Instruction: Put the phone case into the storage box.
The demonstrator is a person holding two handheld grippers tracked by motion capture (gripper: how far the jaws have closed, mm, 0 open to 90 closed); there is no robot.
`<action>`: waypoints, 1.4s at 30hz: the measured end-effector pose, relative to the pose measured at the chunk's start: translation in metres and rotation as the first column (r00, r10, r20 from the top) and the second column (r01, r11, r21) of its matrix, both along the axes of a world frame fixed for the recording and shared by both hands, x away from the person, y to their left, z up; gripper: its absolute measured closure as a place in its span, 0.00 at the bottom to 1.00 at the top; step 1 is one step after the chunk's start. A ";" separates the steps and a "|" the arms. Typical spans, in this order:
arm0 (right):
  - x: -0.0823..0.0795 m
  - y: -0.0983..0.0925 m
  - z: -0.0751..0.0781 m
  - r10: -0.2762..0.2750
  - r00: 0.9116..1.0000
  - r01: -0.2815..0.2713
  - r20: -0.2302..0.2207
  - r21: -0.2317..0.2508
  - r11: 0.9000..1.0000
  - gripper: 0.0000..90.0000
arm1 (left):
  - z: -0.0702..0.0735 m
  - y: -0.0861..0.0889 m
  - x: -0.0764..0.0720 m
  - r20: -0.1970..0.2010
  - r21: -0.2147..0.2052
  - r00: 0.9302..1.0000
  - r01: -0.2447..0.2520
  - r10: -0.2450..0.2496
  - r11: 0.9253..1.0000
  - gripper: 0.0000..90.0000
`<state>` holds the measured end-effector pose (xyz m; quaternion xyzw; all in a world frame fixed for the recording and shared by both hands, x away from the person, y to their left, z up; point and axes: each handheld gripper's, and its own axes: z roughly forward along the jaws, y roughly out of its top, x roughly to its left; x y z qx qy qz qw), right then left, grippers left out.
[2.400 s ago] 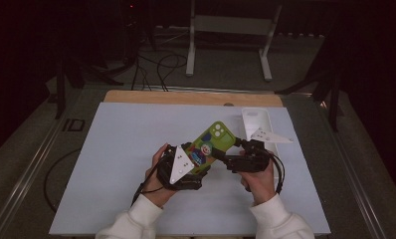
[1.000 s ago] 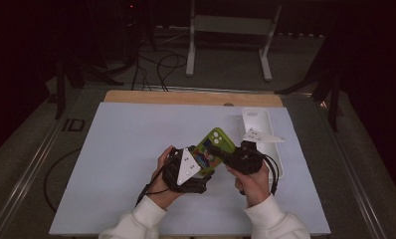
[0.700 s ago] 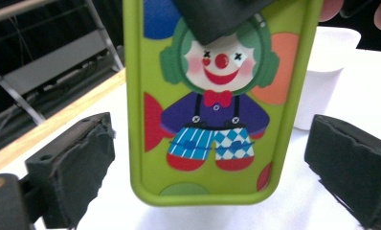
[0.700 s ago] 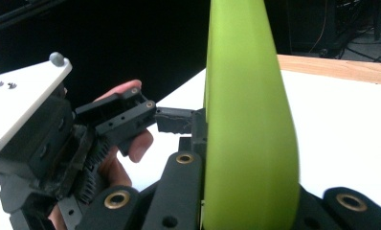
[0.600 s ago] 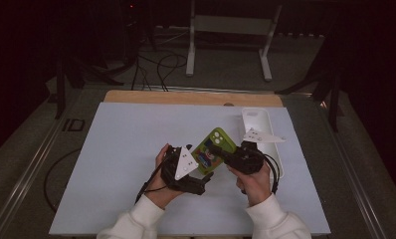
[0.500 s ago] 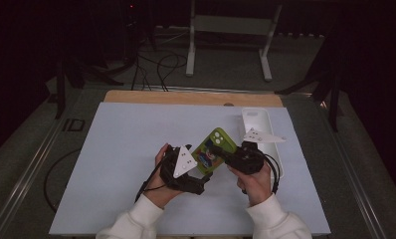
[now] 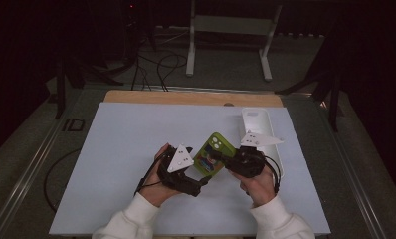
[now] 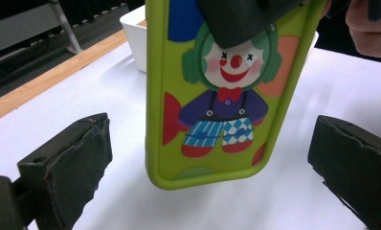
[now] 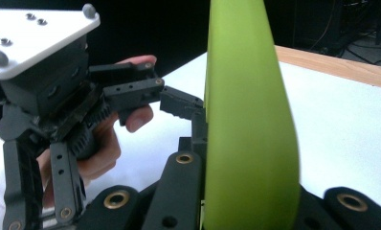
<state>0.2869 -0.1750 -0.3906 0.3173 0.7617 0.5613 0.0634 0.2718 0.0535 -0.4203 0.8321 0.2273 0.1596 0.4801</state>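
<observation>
The right hand-held gripper (image 7: 221, 158) is clamped on the upper part of a green phone case (image 8: 217, 96), holding it above the bench (image 7: 136, 139). The left hand-held gripper (image 7: 202, 181) has just been opening; its jaws now stand wide on either side of the case's lower end, not touching it. The case's long axis runs between both grippers. A white tray (image 7: 255, 122) lies beyond the right one, clear of the work.

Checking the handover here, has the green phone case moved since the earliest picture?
Yes. The green phone case has shifted right, toward the white tray, and now stands more on edge, clamped in the right hand-held gripper.
</observation>
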 end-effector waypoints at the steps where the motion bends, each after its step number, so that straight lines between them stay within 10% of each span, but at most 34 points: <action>1: -0.001 0.000 0.000 0.003 1.000 -0.003 0.000 -0.003 1.000 0.98 | 0.000 0.001 0.000 -0.007 -0.008 1.000 0.009 -0.009 1.000 0.02; 19: -0.010 -0.001 0.006 0.127 0.991 -0.125 0.042 -0.051 0.991 0.98 | -0.002 0.011 0.007 -0.093 -0.068 0.985 0.137 -0.143 0.988 0.13; 42: -0.012 0.001 0.012 0.266 0.963 -0.262 0.047 -0.072 0.962 0.98 | -0.014 0.024 0.016 -0.181 -0.176 0.927 0.299 -0.329 0.938 0.63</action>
